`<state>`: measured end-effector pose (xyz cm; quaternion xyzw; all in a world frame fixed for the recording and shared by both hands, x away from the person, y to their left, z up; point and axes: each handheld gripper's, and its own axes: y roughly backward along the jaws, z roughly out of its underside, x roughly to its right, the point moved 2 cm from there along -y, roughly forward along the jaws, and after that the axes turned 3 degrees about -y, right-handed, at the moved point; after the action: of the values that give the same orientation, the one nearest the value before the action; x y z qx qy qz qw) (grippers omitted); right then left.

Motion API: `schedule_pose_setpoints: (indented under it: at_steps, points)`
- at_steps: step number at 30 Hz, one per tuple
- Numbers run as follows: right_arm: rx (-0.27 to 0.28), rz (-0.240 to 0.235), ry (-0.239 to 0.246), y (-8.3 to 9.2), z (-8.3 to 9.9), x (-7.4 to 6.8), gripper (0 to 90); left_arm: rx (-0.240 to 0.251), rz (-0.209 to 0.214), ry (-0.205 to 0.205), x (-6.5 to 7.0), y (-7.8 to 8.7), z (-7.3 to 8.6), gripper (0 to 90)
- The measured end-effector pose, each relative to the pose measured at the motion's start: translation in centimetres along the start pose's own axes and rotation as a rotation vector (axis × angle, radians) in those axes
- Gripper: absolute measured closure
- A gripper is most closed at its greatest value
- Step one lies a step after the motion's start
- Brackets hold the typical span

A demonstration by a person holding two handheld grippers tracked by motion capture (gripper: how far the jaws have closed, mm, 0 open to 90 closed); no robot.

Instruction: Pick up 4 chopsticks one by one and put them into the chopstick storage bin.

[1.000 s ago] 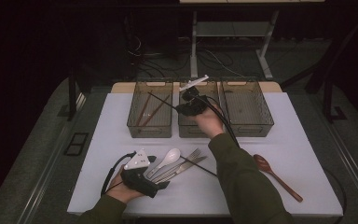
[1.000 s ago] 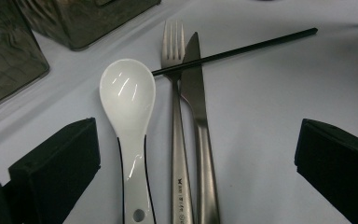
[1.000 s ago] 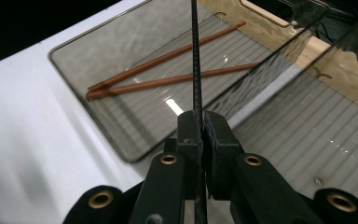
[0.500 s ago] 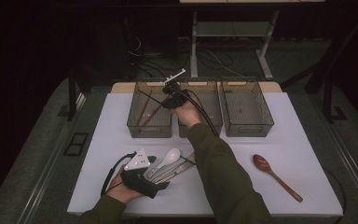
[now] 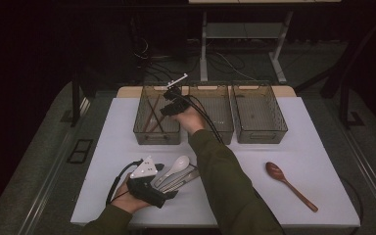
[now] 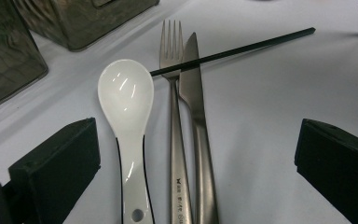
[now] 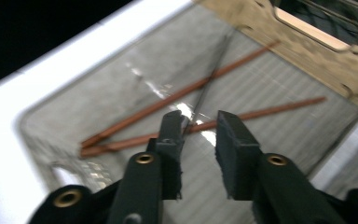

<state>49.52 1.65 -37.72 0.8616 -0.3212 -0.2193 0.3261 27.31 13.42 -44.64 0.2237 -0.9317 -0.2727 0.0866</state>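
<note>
In the high view, the right gripper (image 5: 169, 104) is stretched forward over the left clear plastic bin (image 5: 143, 128), while the left gripper (image 5: 162, 185) rests low on the white table (image 5: 318, 147).

In the left gripper view, its jaws stand wide around a white ceramic spoon (image 6: 126, 105), steel fork (image 6: 174, 112) and steel knife (image 6: 196, 116); a black chopstick (image 6: 242, 48) crosses them.

In the right gripper view, the jaws have just been opening; a thin black chopstick (image 7: 213, 65) hangs loose just beside the left jaw, above two brown wooden chopsticks (image 7: 177, 99) on the bin floor.

The right gripper (image 7: 200, 128) hangs over a see-through bin (image 7: 121, 79); its two black jaws have just been opening, and a small gap shows between them; a thin black chopstick (image 7: 210, 77) leans by the left jaw; two brown chopsticks (image 7: 177, 95) lie in the bin.
</note>
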Motion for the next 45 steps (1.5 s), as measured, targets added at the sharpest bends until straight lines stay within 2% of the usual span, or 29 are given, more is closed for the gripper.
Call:
schedule_pose_setpoints:
  at_steps: [7,12,15,23,26,32,34,40,41,45]
  points:
    - [0.064,-0.077,-0.031,2.2,0.6,0.8,56.0,-0.001,-0.001,-0.004,-0.1,0.1,0.0,0.0]
    - [0.084,-0.113,0.003,3.4,1.5,0.9,49.0,-0.004,-0.003,-0.005,-0.1,0.0,0.0,0.0]
    - [0.105,-0.101,0.022,4.3,2.0,0.8,46.7,-0.003,-0.004,-0.001,0.0,0.0,0.0,0.0]
    - [0.140,-0.112,0.048,6.7,3.9,0.9,42.7,0.004,-0.003,0.010,0.0,0.0,0.0,0.0]
    - [0.129,-0.106,0.075,7.3,5.0,0.6,40.6,0.003,-0.001,0.007,-0.1,0.0,0.1,0.0]
    - [0.125,-0.106,0.097,8.7,7.2,0.5,38.3,0.009,0.002,0.021,-0.1,0.0,0.0,0.0]
    - [0.133,-0.104,0.103,9.2,7.8,0.5,38.1,-0.005,0.001,0.014,-0.2,0.0,0.1,0.0]
    - [0.149,-0.106,0.106,10.5,9.4,0.7,37.6,0.000,-0.002,0.023,-0.2,0.0,0.1,0.0]
    - [0.155,-0.106,0.112,10.8,9.7,0.7,37.6,-0.005,-0.003,0.011,-0.3,0.1,0.2,0.0]
    - [0.159,-0.102,0.122,11.9,10.8,0.8,36.9,0.004,-0.004,0.022,-0.4,0.1,0.1,0.0]
